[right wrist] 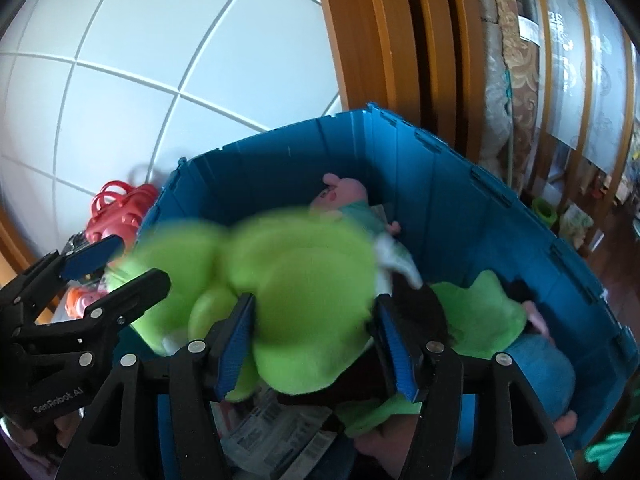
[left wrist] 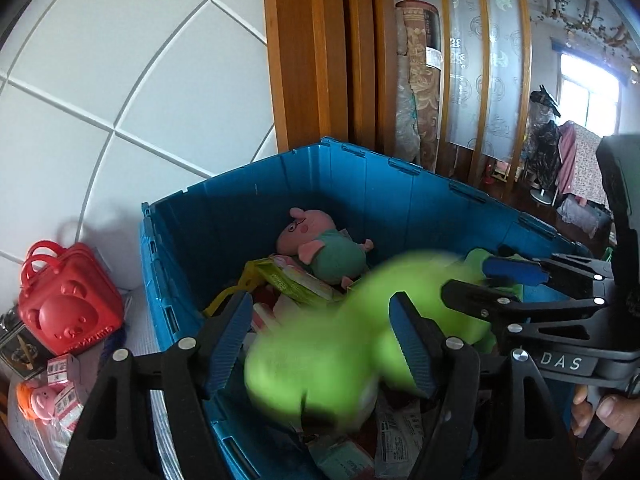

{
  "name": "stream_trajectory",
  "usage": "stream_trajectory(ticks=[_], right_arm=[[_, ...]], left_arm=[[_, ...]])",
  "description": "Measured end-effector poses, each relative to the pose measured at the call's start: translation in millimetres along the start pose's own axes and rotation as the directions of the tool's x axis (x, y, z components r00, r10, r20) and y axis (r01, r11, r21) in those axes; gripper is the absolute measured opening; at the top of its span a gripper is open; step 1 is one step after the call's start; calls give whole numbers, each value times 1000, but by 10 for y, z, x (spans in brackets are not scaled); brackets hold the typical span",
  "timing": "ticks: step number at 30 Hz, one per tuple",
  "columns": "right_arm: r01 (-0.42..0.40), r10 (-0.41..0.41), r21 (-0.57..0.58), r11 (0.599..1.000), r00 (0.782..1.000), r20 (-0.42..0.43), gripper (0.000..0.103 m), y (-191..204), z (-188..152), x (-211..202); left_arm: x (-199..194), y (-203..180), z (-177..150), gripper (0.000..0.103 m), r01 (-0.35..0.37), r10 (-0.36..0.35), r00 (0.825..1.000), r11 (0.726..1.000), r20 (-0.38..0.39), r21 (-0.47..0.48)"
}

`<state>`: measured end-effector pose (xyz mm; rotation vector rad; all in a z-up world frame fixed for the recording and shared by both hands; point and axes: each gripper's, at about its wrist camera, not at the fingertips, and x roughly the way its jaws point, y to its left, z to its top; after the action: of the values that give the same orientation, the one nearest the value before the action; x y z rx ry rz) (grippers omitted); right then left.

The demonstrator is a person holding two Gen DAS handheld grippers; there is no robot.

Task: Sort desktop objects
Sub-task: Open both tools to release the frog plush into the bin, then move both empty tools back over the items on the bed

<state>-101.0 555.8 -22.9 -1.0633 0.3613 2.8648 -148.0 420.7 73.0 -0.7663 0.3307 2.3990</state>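
A bright green plush toy (left wrist: 332, 360) is motion-blurred above the blue plastic bin (left wrist: 360, 184), between both grippers. My left gripper (left wrist: 324, 344) is open with the plush between its spread fingers. My right gripper (right wrist: 316, 344) is open too, and the plush (right wrist: 296, 300) is in mid-air just ahead of its pads. The right gripper also shows in the left wrist view (left wrist: 472, 280), and the left gripper in the right wrist view (right wrist: 116, 264). A pink pig plush (left wrist: 320, 244) lies in the bin among packets and another green plush (right wrist: 484, 312).
A red bear-shaped case (left wrist: 68, 304) and small pig toys (left wrist: 44, 400) stand on the surface left of the bin (right wrist: 440, 184). A white tiled wall is behind, a wooden door frame (left wrist: 304, 52) to the right. Packets (right wrist: 276, 432) lie at the bin's bottom.
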Motion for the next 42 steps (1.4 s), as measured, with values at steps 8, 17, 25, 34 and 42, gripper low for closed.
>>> stream_trajectory(ticks=[8, 17, 25, 34, 42], right_arm=[[57, -57, -15, 998, 998, -4, 73, 81, 44, 46], [113, -113, -43, 993, 994, -9, 101, 97, 79, 78], [122, -124, -61, 991, 992, -30, 103, 212, 84, 140], [124, -126, -74, 990, 992, -28, 103, 403, 84, 96], [94, -92, -133, 987, 996, 23, 103, 949, 130, -80]], left_arm=[[24, 43, -15, 71, -40, 39, 999, 999, -23, -12], [85, 309, -33, 79, -83, 77, 996, 990, -54, -116], [-24, 450, -76, 81, -154, 150, 988, 980, -40, -126], [-249, 710, -184, 81, -198, 197, 980, 966, -22, -164], [-463, 1081, -400, 81, -235, 232, 972, 948, -40, -215]])
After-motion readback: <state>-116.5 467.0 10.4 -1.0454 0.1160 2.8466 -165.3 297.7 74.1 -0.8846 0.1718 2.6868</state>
